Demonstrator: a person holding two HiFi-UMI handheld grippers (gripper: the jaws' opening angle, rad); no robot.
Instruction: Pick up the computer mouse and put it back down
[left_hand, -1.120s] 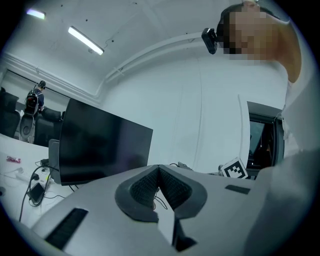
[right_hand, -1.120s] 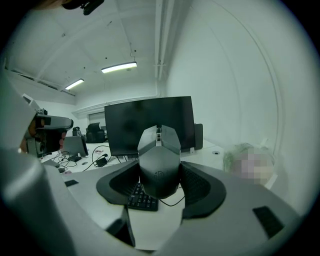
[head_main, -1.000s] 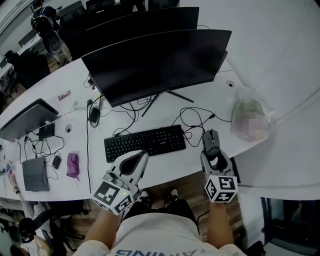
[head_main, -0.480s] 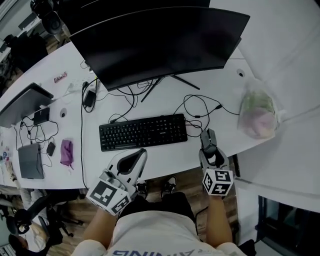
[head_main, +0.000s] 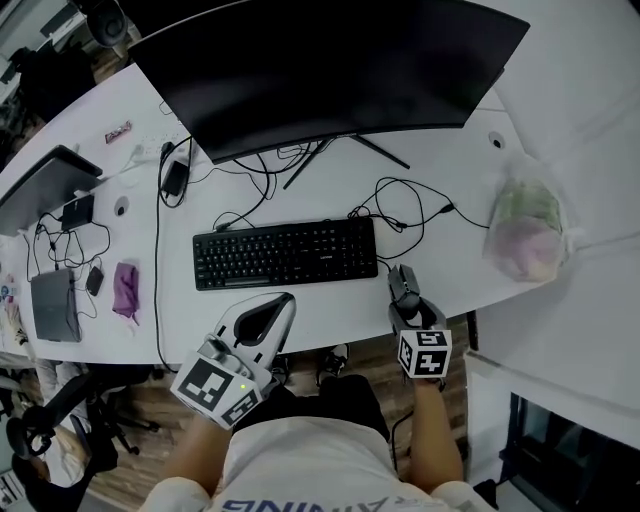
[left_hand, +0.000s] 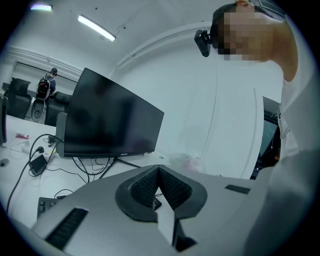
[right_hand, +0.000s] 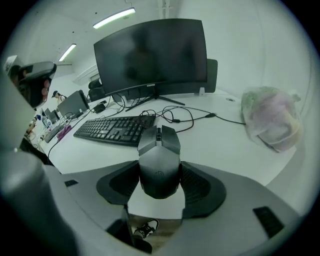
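A bare strip of white desk (head_main: 330, 308) runs along the near edge, bounded on its far side by the flat black keyboard (head_main: 285, 253). Right of it, the right gripper (head_main: 408, 303), clamped on the dark grey computer mouse (right_hand: 159, 157), fills the near edge. Beyond, open surface reaches the translucent plastic bag (head_main: 527, 232), crossed farther off by looped black cables (head_main: 405, 205).

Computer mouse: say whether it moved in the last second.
Yes. The computer mouse, held in the right gripper, has drawn back toward the person, from level with the keyboard's right end to past its near edge.

Dark grey computer mouse (right_hand: 159, 164) clamped between jaws.
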